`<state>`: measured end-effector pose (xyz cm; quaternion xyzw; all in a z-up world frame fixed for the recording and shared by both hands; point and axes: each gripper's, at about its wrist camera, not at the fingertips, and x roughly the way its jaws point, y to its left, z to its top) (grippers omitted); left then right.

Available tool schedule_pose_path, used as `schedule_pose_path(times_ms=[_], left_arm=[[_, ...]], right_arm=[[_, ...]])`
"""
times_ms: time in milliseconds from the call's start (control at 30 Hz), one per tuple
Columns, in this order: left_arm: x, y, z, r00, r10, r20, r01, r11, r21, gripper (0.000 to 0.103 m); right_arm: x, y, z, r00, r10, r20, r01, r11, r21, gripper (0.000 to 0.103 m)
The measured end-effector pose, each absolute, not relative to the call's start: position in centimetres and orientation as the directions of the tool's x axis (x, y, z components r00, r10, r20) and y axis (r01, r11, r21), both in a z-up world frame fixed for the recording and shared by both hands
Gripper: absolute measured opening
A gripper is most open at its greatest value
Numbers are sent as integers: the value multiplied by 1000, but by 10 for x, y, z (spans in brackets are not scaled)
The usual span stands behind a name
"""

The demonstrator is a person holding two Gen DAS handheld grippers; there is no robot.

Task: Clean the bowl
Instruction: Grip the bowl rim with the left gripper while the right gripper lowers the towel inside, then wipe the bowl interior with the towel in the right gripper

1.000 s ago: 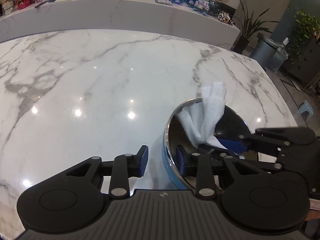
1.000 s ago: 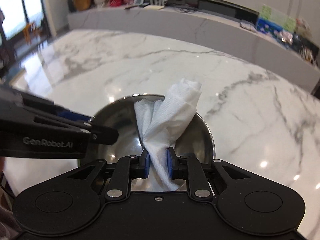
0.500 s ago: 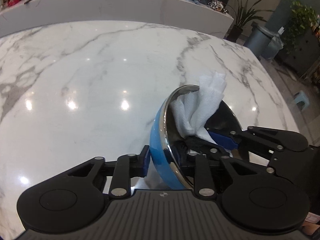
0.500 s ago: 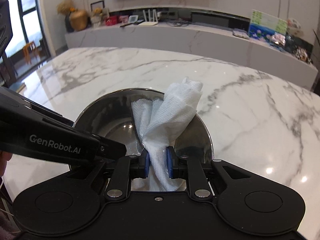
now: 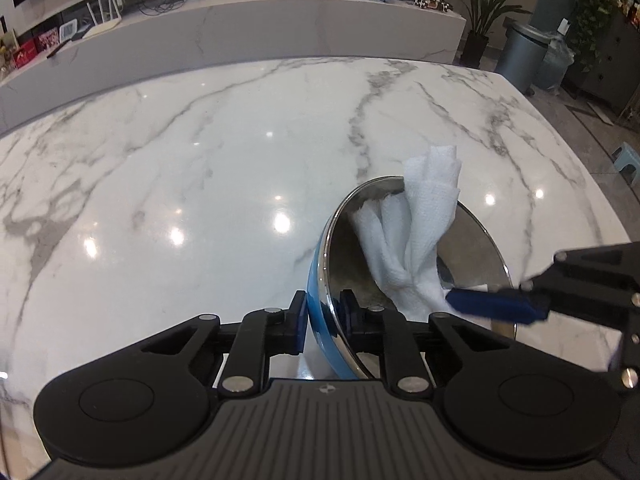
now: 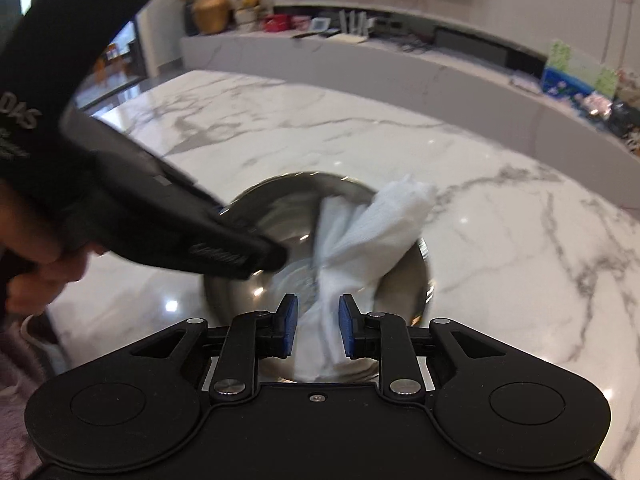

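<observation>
A steel bowl with a blue outside sits tilted over the white marble table. My left gripper is shut on the bowl's near rim, one pad outside and one inside. A crumpled white paper towel stands inside the bowl. My right gripper is shut on the paper towel at its lower end, inside the bowl; it also shows in the left wrist view at the right. The left gripper's body crosses the right wrist view at the left.
A long marble counter with small items runs behind the table. A grey bin and potted plants stand on the floor at the right, past the table's edge.
My left gripper has closed onto the bowl's rim and tipped the bowl. My right gripper has moved with the towel inside the bowl, and its jaws stand slightly wider.
</observation>
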<state>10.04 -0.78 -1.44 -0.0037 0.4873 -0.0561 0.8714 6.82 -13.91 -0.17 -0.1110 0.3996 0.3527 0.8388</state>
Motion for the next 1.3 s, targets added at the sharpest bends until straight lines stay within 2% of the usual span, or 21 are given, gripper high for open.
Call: schedule_pose_path(times_ms=[167, 467, 633, 700, 767, 833, 900, 1067, 1133, 1200, 1300], left_arm=[[99, -8, -14, 524, -105, -845, 100, 993, -61, 14], [98, -11, -12, 530, -102, -842, 120, 992, -44, 14], [96, -12, -12, 532, -106, -840, 123, 991, -48, 14], [97, -12, -12, 532, -109, -840, 124, 991, -50, 14], [96, -12, -12, 532, -111, -839, 125, 991, -52, 14], [96, -11, -13, 533, -112, -839, 125, 991, -54, 14], [96, -11, -12, 532, -113, -839, 123, 991, -56, 14], [96, -9, -14, 521, -119, -845, 109, 991, -73, 17], [94, -5, -17, 496, -135, -858, 84, 991, -107, 23], [91, -1, -21, 472, -150, -869, 52, 988, -142, 37], [86, 4, -21, 470, -161, -868, 34, 986, -165, 38]], right_arm=[[80, -141, -11, 381, 491, -784, -654, 742, 146, 21], [84, -127, -12, 310, 432, -847, -723, 686, 85, 21], [82, -125, -9, 296, 417, -859, -734, 675, 75, 35], [82, -127, -8, 291, 415, -862, -733, 676, 77, 35], [84, -128, -10, 288, 410, -866, -726, 683, 82, 33], [86, -129, -12, 289, 400, -870, -716, 694, 82, 19], [89, -129, -12, 296, 385, -874, -703, 707, 73, 13], [94, -126, -13, 291, 383, -877, -696, 713, 80, 13], [95, -125, -14, 292, 381, -877, -687, 722, 84, 13], [96, -125, -14, 295, 380, -877, -677, 730, 89, 12], [94, -122, -15, 304, 380, -874, -683, 726, 78, 12]])
